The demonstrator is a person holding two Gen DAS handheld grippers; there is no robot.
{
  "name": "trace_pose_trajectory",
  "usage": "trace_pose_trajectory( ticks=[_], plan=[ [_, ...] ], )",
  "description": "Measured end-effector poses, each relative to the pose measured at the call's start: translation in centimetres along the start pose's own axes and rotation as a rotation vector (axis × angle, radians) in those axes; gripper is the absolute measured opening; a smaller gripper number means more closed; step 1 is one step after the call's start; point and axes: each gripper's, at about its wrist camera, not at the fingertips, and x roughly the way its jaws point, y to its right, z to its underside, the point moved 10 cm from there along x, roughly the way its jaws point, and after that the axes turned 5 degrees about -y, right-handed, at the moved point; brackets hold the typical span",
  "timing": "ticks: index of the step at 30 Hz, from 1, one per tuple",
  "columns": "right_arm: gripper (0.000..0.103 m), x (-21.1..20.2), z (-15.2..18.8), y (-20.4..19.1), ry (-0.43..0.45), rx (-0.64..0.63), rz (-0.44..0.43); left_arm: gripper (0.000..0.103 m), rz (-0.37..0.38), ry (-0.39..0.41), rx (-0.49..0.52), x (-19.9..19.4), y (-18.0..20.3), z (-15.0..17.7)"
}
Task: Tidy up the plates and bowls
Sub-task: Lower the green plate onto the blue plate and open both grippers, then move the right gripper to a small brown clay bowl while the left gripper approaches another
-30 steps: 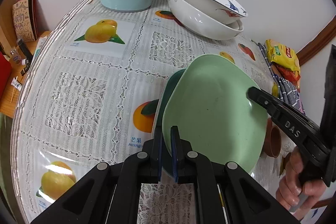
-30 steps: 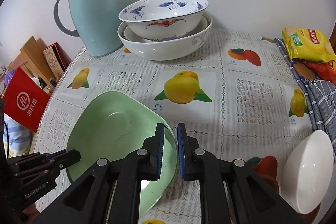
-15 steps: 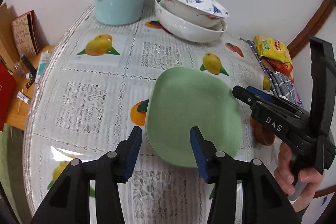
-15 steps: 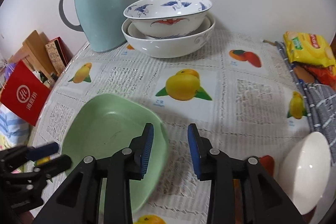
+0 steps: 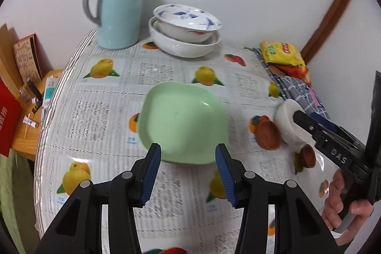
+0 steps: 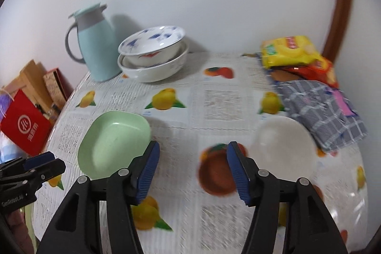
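Observation:
A pale green square plate point(image 5: 183, 125) lies flat in the middle of the table, free of both grippers. My left gripper point(image 5: 188, 154) hangs open just above its near edge, nothing between the blue pads. My right gripper point(image 6: 194, 151) is to the right of the plate point(image 6: 114, 142), its jaws opening and empty, over a brown bowl point(image 6: 216, 173) beside a white bowl point(image 6: 283, 149). In the left wrist view the right gripper point(image 5: 303, 117) sits in front of the white bowl point(image 5: 288, 125). Two patterned white bowls point(image 5: 184, 32) are stacked at the back.
A light blue thermos jug point(image 5: 116, 8) stands at the back left beside the bowl stack point(image 6: 152, 56). Yellow snack packets point(image 6: 290, 51) and a checked cloth point(image 6: 321, 111) lie along the right side. A small brown cup point(image 5: 307, 156) sits near the right hand. The table's left edge drops to a cluttered shelf.
Both grippers were shut on the green plate, then opened and let it go. Both drew back and up, and the right one swung right toward the brown and white bowls.

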Motion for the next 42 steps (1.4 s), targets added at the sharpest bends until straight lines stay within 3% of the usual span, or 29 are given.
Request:
trace_pose_trajectory(
  ticks=[6,13,17,29,35,39,42],
  plan=[
    [0.064,-4.1,2.5,4.9,0.052,0.04,0.091,0.045,0.007,0.023,0.047,-1.4,4.0,0.8],
    [0.064,-8.0,5.1,11.0,0.123,0.105,0.178,0.055,0.012,0.035,0.108,-1.6,9.3,2.0],
    [0.064,-8.4,7.1,14.2,0.092,0.144,0.173,0.055,0.04,0.011,0.105,-0.6,11.8,2.6],
    [0.064,-4.8,10.9,20.9,-0.003,0.22,0.152,0.055,-0.006,-0.004,0.106,3.3,15.7,2.9],
    [0.064,-1.8,11.2,21.3,-0.035,0.203,0.098,0.055,-0.008,-0.039,0.07,6.0,16.2,2.5],
    [0.049,0.5,11.4,21.1,-0.067,0.172,0.08,0.055,-0.021,-0.056,0.048,7.7,16.2,2.4],
    [0.049,1.8,11.5,20.9,-0.088,0.159,0.056,0.055,-0.013,-0.067,0.031,8.9,16.1,2.3]
  ],
)
